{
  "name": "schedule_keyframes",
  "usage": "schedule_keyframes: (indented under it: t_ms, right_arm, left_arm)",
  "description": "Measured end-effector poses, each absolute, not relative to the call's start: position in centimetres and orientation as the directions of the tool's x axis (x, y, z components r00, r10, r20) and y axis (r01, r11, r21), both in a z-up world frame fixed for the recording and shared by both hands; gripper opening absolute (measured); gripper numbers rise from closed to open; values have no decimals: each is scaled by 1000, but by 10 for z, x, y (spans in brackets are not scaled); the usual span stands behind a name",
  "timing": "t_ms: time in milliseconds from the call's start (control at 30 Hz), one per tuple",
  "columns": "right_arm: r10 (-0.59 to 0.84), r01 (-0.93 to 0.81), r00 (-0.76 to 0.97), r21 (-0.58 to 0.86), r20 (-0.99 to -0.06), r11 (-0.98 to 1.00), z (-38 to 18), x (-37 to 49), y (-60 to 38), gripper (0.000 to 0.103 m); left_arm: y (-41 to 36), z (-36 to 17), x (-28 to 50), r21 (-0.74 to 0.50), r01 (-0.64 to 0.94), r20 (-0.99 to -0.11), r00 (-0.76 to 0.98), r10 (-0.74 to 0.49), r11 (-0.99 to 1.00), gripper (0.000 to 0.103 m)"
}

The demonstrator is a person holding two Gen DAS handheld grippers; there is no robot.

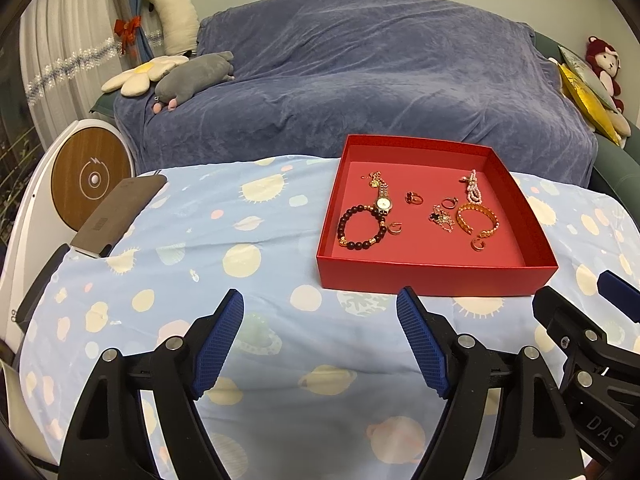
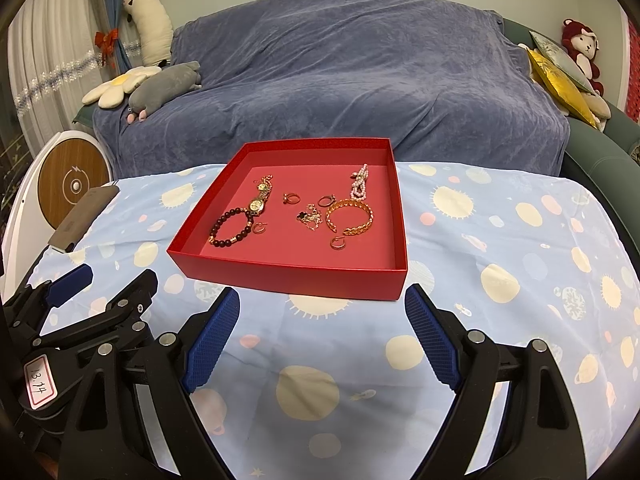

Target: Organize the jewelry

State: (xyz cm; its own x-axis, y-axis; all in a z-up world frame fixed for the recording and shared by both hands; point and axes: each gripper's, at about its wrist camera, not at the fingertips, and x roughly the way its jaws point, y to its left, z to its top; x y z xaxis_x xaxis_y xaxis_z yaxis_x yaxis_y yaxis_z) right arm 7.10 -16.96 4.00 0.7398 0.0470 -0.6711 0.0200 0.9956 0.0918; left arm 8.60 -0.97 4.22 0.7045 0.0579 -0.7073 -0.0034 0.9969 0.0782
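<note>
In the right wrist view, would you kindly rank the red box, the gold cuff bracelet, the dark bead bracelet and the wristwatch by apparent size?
1. Red box
2. Gold cuff bracelet and dark bead bracelet: alike, unranked
3. Wristwatch

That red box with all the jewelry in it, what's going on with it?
A person holds a two-finger gripper in each hand, tidying jewelry. Both the left gripper and the right gripper hang open over the patterned tablecloth, just short of the red box, holding nothing. In the box lie a watch, a dark bead bracelet, a gold bangle, a pink bead strand, rings and earrings. Nothing is being touched.
</note>
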Motion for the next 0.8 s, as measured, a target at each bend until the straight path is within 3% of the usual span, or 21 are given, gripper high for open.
schedule_keyframes:
  t_ms: [800]
  right_arm:
    - [43, 24, 738, 90, -674, 996, 39, 71, -170, 84]
  left_arm:
    - [-9, 41, 86, 74, -9, -715, 696, 60, 997, 76]
